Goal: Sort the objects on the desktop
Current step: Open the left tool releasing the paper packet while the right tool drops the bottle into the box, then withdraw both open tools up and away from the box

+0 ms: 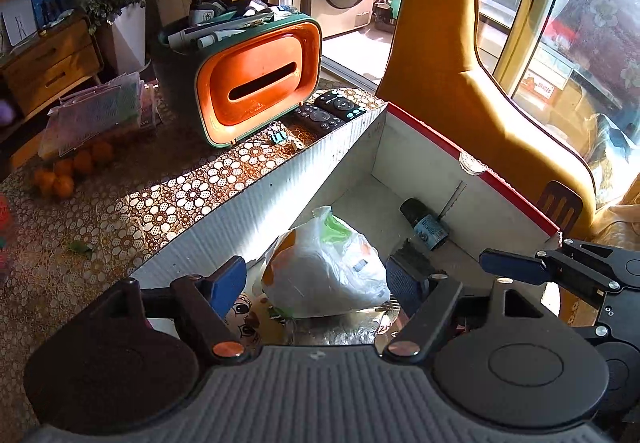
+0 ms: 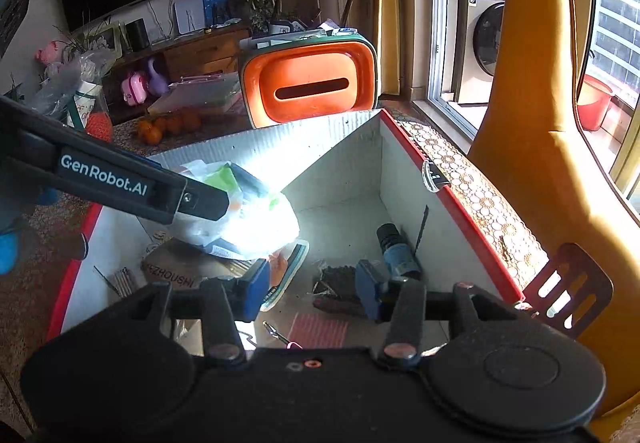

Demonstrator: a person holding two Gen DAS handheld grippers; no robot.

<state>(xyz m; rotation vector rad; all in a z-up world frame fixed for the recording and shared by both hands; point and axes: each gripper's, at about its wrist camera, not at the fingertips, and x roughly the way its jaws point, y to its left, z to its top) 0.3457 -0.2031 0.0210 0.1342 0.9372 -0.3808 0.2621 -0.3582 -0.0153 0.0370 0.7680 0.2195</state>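
- Both claws hang over a white box (image 1: 352, 147) with a red rim, and both point down into it.
- Left claw (image 1: 316, 279) has its blue pads apart. A white plastic bag (image 1: 324, 263) sits between them, but the pads do not press on it.
- Right claw (image 2: 310, 289) has its pads apart too, with nothing pinched between them.
- The bag lies in the near left part of the box, on top of some flat packets (image 2: 176, 267).
- A small dark bottle (image 2: 396, 251) with a blue label lies on its side by the right wall of the box.
- An orange and green tissue box (image 1: 256, 83) stands on the flowery tablecloth (image 1: 176, 199), just past the far wall of the box.
- Two black remotes (image 1: 328, 109) lie right beside it.
- Some oranges (image 1: 68, 171) sit far off to the left.
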